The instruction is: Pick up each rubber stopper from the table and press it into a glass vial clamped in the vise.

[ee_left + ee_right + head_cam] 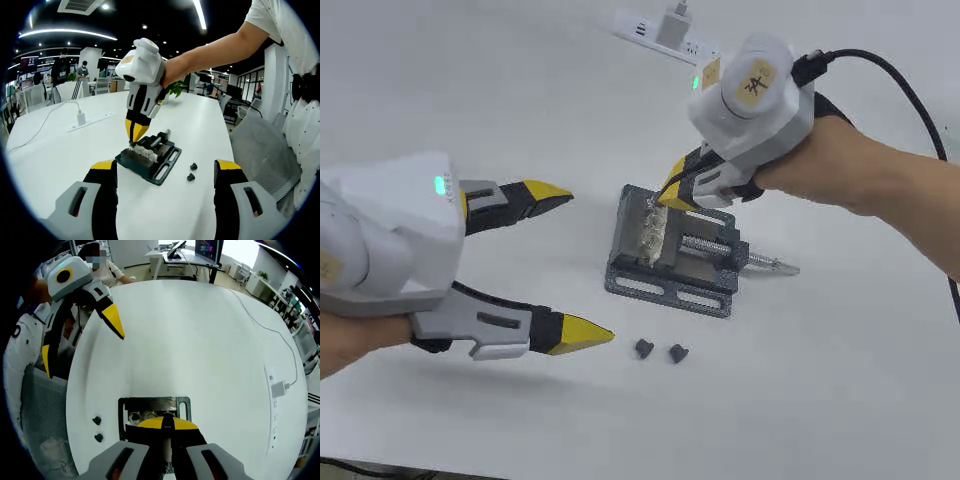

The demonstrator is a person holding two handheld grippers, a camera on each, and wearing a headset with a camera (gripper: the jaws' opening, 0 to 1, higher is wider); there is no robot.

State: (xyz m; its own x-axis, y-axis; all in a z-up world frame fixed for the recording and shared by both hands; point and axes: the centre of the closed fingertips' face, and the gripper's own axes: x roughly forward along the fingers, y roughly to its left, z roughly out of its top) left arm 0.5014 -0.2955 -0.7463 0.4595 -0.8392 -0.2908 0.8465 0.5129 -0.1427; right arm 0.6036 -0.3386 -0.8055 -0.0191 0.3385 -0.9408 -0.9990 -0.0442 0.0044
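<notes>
Two small dark stoppers point(644, 348) lie on the white table point(820, 400) in the head view, just beside the front of the vise point(665, 290). The glass vials point(650, 235) stand in a row between the vise's plates. The left hand-held gripper point(590, 267) hangs off to the side, and its yellow tips are wide apart and hold nothing. The right hand-held gripper point(672, 195) points down onto the vials.

In the left gripper view, the right one's tips touch the top of a vial at the far end of the row. The two stoppers sit near each other on the table.

In the right gripper view, its own tips are pressed together right over the vials. I cannot see if a stopper is under them.

A hard or crooked push could make the tips slip off, or crack the glass. The stoppers are tiny and close together, so a clumsy grab at one could knock the other away.
</notes>
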